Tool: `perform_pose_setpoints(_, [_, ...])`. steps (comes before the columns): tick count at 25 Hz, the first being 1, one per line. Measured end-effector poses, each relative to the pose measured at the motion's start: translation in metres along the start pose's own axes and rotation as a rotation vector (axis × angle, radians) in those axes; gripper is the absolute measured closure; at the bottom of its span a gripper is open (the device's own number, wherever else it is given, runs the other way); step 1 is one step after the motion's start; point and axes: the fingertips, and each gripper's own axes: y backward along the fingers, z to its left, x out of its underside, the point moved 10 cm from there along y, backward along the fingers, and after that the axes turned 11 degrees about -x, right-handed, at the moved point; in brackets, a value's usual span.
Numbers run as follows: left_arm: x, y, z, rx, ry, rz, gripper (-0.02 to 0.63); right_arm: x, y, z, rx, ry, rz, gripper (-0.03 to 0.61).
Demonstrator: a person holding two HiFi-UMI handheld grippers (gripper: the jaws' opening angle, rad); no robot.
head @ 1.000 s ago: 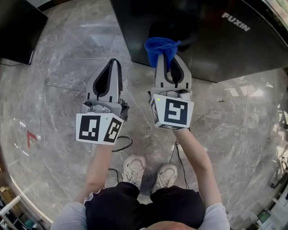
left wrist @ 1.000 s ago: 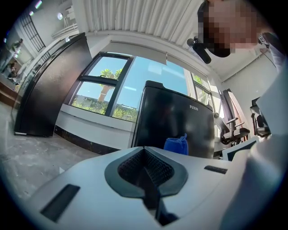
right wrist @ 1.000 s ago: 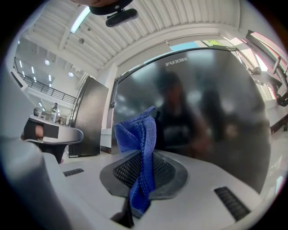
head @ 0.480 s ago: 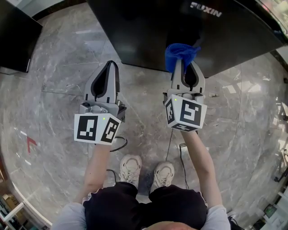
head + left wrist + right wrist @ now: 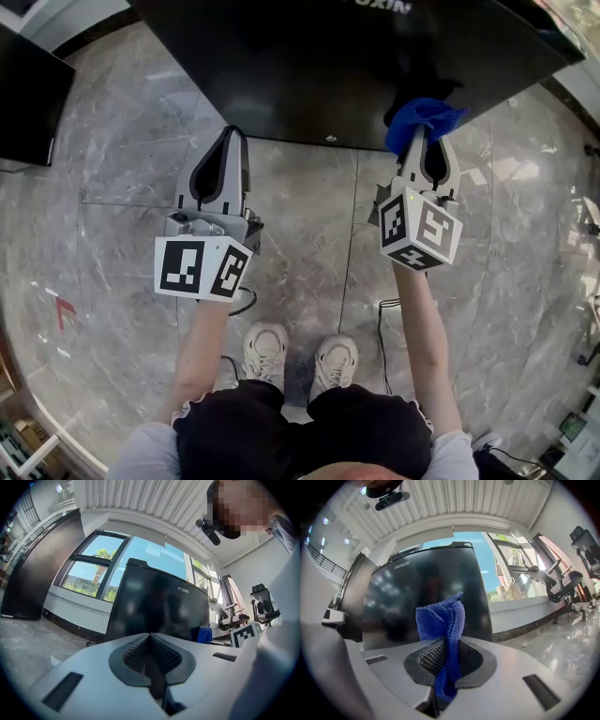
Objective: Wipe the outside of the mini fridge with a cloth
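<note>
A black mini fridge (image 5: 309,66) stands on the marble floor ahead of me; its glossy front fills the middle of both gripper views (image 5: 159,606) (image 5: 426,592). My right gripper (image 5: 424,141) is shut on a blue cloth (image 5: 422,117), whose bunched end reaches the fridge's lower right corner. In the right gripper view the cloth (image 5: 445,625) stands up from between the closed jaws. My left gripper (image 5: 228,139) is shut and holds nothing; it hangs over the floor just short of the fridge's front. The left gripper view shows its pads (image 5: 150,656) pressed together.
A second black cabinet (image 5: 28,84) stands at the far left. A black cable (image 5: 380,328) trails on the floor by my feet (image 5: 300,352). Office chairs (image 5: 262,606) and windows lie beyond the fridge. A red floor mark (image 5: 58,311) sits at the left.
My right gripper has carried the blue cloth to the right along the fridge's front, from near its middle to its lower right corner. The left gripper has hardly moved.
</note>
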Motion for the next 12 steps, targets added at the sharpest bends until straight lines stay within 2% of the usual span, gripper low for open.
perform_pose_setpoints(12, [0.007,-0.007,-0.019,0.033,-0.004,0.012,0.609,-0.013,0.009,-0.061,0.182,0.042,-0.014,0.518])
